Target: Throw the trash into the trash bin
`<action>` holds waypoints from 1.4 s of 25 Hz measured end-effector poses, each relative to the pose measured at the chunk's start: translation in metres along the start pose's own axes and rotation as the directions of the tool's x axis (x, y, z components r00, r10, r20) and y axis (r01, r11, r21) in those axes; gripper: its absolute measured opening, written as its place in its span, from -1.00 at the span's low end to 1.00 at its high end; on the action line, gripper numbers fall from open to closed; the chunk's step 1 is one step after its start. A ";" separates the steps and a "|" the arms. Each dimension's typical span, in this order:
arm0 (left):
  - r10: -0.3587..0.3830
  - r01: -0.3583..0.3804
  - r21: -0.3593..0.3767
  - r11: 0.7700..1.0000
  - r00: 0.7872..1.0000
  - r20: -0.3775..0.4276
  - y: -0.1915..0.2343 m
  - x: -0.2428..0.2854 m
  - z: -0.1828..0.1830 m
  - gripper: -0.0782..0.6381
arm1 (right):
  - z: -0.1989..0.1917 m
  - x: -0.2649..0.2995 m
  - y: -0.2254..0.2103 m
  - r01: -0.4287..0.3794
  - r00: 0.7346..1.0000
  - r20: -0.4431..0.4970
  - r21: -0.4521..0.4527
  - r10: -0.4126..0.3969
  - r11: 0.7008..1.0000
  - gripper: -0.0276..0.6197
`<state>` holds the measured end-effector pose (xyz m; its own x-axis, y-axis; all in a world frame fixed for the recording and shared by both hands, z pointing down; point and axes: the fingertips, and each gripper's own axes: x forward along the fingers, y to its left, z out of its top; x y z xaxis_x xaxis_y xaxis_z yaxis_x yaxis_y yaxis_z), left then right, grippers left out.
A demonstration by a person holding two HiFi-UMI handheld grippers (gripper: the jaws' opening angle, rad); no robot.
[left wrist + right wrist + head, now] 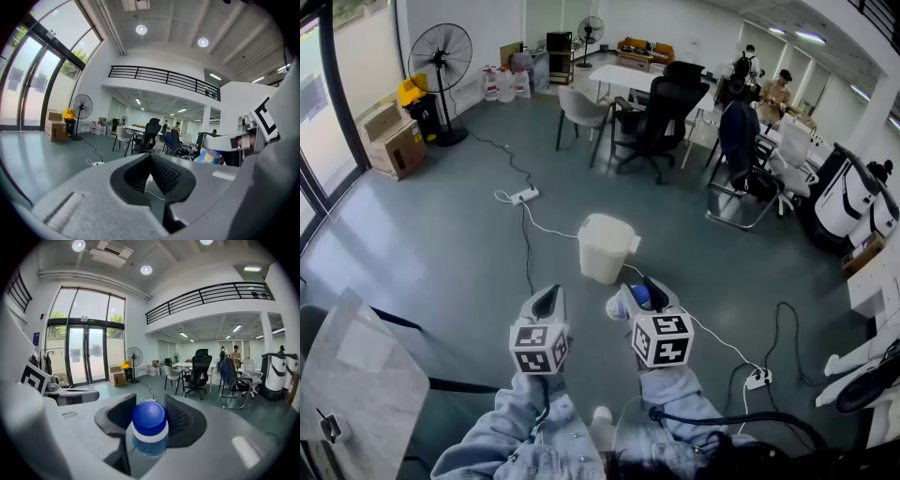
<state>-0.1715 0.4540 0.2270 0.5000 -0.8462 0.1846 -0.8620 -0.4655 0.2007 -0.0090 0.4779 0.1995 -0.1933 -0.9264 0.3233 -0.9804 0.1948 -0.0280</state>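
Note:
A clear plastic bottle [619, 305] with a blue cap [149, 417] sits between the pads of my right gripper [641, 292], which is shut on it. The cap points back at the right gripper view's camera. The same bottle [212, 157] shows at the right in the left gripper view. My left gripper [546, 302] hangs beside it on the left, jaws together with nothing in them. A white trash bin [605, 248] with its lid tipped open stands on the grey floor just ahead of both grippers. In both gripper views the jaws hide the bin.
A power strip [523, 196] and its white cable [546, 228] lie on the floor left of the bin. A second power strip [757, 378] lies at the right. Office chairs [661, 117] and a table stand beyond. A marble tabletop [356, 375] is at lower left.

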 end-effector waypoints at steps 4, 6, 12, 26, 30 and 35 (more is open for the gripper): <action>-0.005 0.005 0.005 1.000 1.000 -0.002 0.004 -0.003 0.000 -0.76 | -0.002 0.001 0.003 0.005 1.000 -0.002 0.000 -0.005 1.000 -0.31; -0.010 0.010 0.008 1.000 1.000 -0.003 0.005 -0.002 0.000 -0.76 | -0.002 0.003 0.005 0.000 1.000 -0.005 0.006 0.000 1.000 -0.31; -0.012 0.012 0.001 1.000 1.000 -0.004 0.021 -0.007 0.000 -0.76 | -0.005 0.010 0.020 -0.007 1.000 -0.012 0.015 0.007 1.000 -0.31; 0.016 -0.017 -0.028 0.999 0.999 -0.033 0.085 -0.011 -0.011 -0.76 | -0.021 0.045 0.046 0.011 0.998 -0.064 0.044 -0.008 0.999 -0.31; 0.025 -0.026 -0.034 0.999 0.999 -0.039 0.103 0.007 -0.014 -0.76 | -0.022 0.070 0.044 0.010 0.997 -0.073 0.044 -0.006 0.999 -0.31; 0.031 -0.032 -0.024 0.999 0.998 -0.053 0.125 0.044 -0.011 -0.76 | -0.014 0.117 0.028 0.017 0.996 -0.084 0.055 -0.012 0.998 -0.31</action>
<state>-0.2566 0.3611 0.2705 0.4771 -0.8450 0.2414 -0.8752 -0.4321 0.2173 -0.0582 0.3798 0.2497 -0.1779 -0.8984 0.4015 -0.9841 0.1614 -0.0748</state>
